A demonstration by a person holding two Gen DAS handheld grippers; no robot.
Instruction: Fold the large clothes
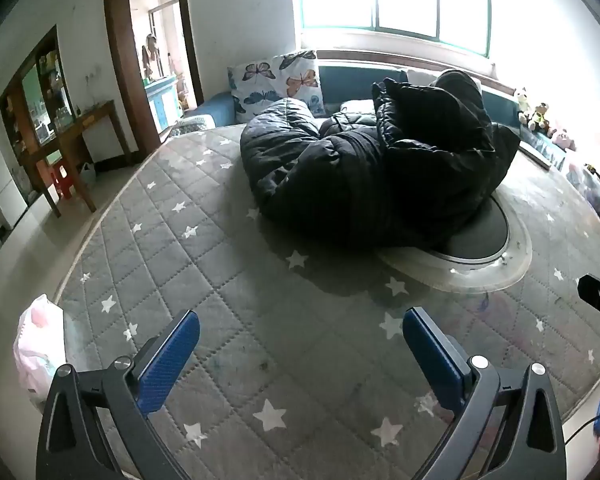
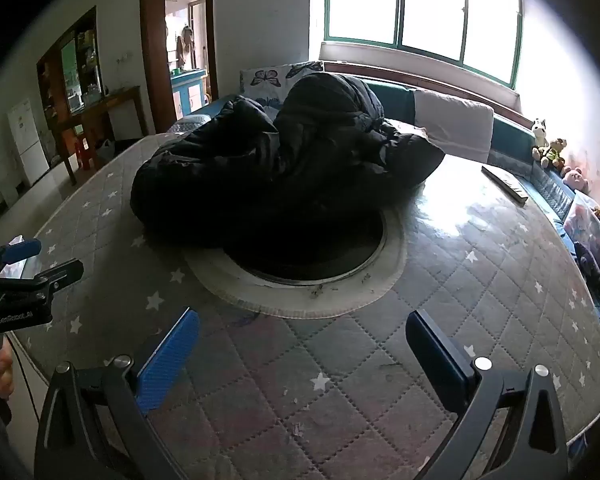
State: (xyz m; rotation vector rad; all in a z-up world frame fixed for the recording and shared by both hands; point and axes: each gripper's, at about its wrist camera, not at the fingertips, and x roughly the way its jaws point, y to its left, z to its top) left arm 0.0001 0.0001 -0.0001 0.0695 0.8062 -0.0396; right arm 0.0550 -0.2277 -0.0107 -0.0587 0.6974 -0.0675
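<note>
Down low in each wrist view, both tools hang over bare quilting with nothing between their blue pads. The left gripper has its jaws spread wide apart, tilted downward at the grey star-printed table cover. The right gripper stands just as wide, empty too, over the same cover. In the right wrist view the left gripper also shows at the left edge, and a bit of the person's hand grips its handle below.

Beyond the fingers, near the middle of the table, sits a round dark plate ringed by a pale worn rim. A black puffer jacket lies in a crumpled heap, well apart from both grippers, its near edge draped over the far part of that plate. The heap is bunched high, with quilted panels and folds piled on each other; sleeves and hood cannot be told apart.

Behind the jacket runs a teal sofa with a butterfly-print cushion and a pale cushion. Small plush toys line the right end under a bright window. At the left stand a wooden desk, a red stool and a doorway. A white plastic bag sits at the table's near left edge.
</note>
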